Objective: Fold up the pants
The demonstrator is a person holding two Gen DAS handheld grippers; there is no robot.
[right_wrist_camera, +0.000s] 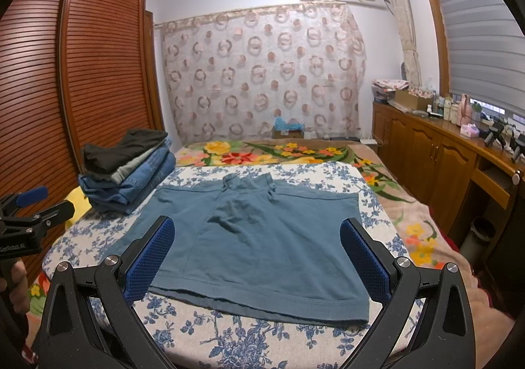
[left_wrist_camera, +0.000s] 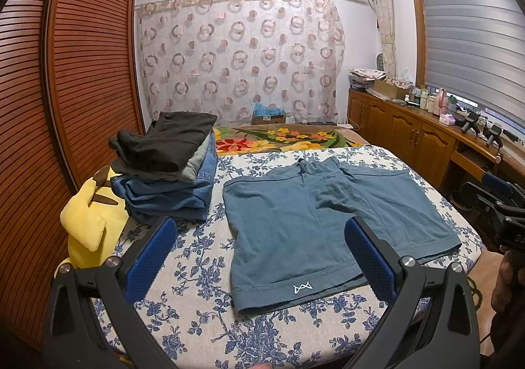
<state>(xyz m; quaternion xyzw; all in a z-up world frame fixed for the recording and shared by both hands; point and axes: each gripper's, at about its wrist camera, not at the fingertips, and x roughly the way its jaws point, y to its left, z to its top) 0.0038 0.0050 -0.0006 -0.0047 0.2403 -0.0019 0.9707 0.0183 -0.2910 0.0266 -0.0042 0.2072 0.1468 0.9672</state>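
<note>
Blue-teal shorts (left_wrist_camera: 315, 221) lie flat and spread out on the blue-flowered bed cover (left_wrist_camera: 197, 254), waistband away from me, leg hems toward me. They also show in the right wrist view (right_wrist_camera: 256, 237). My left gripper (left_wrist_camera: 259, 237) is open and empty, hovering above the near left leg of the shorts. My right gripper (right_wrist_camera: 257, 236) is open and empty, hovering above the near right leg. Neither touches the cloth. The right gripper's body shows at the right edge of the left wrist view (left_wrist_camera: 502, 214), and the left one's at the left edge of the right wrist view (right_wrist_camera: 29, 218).
A stack of folded clothes (left_wrist_camera: 167, 172), dark on top and denim below, sits at the bed's far left. A yellow plush toy (left_wrist_camera: 88, 224) lies beside it. A slatted wooden wardrobe (left_wrist_camera: 65, 73) stands on the left, a wooden cabinet (left_wrist_camera: 410, 129) with clutter on the right.
</note>
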